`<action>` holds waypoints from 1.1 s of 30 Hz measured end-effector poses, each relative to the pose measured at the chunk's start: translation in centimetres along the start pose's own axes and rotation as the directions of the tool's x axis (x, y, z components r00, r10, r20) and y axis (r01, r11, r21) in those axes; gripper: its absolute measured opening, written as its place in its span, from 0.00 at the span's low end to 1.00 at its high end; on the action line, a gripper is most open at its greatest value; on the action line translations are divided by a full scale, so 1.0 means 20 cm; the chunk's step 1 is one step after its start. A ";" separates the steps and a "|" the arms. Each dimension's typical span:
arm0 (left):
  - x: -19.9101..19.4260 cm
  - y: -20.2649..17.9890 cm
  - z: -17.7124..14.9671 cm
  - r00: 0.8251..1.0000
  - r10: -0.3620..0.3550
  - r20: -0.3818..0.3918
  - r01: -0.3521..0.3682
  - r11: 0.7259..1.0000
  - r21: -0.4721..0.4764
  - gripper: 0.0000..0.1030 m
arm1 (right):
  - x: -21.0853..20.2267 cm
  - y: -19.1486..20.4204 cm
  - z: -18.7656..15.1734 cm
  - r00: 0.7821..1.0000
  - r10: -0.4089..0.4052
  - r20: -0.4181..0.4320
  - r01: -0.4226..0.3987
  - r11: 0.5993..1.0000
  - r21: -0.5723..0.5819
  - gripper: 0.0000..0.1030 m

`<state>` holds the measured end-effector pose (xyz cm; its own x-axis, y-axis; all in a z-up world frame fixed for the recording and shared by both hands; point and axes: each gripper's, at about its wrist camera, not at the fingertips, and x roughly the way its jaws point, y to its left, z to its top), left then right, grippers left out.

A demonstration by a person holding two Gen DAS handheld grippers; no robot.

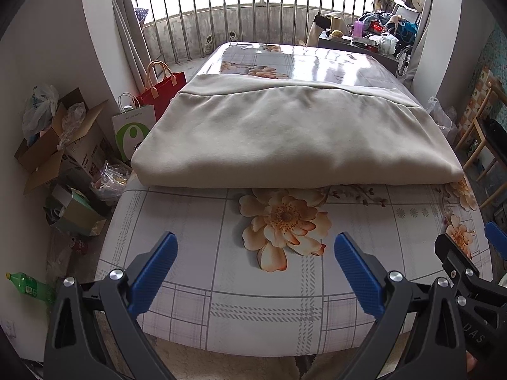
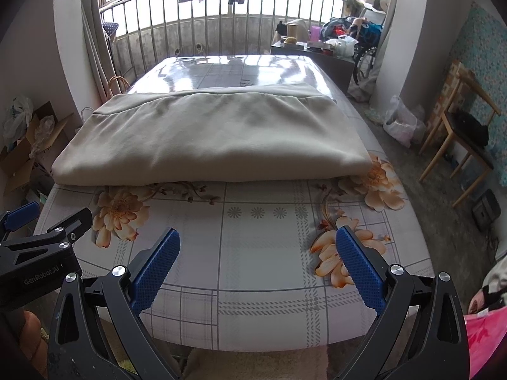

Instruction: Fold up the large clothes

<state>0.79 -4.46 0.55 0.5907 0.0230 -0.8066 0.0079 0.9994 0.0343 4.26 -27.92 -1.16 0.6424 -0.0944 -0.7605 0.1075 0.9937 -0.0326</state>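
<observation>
The left gripper (image 1: 255,264) is held wide open, its blue fingers (image 1: 155,272) spread far apart with nothing between them and nothing touched; only the flowered table cover (image 1: 202,221) is seen below. The right gripper (image 2: 258,259) is likewise spread wide and empty, hovering over the near edge of the table. The two tools are held side by side, each visible at the edge of the other's view.

Straight ahead of both grippers, well apart from the fingertips, the folded beige garment (image 1: 285,139) is laid flat across the table, its thick folded edge turned toward the tools.

To the left of the left gripper, on the floor, an open cardboard box (image 1: 47,155) is stuffed with crumpled plastic. Beyond it, a white and green paper bag (image 1: 134,131) and a red bag (image 1: 164,87) are stood against the table; their contents cannot be told.
</observation>
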 end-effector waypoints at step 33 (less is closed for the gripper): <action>-0.01 -0.01 -0.02 1.000 -0.004 -0.001 0.004 1.000 0.008 0.95 | -0.02 0.01 -0.01 1.000 -0.001 -0.002 0.001 1.000 0.012 0.92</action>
<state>0.42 -4.63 0.43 0.5900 0.0192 -0.8072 0.0169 0.9992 0.0361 3.96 -27.68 -0.96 0.6411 -0.0955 -0.7615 0.1177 0.9927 -0.0255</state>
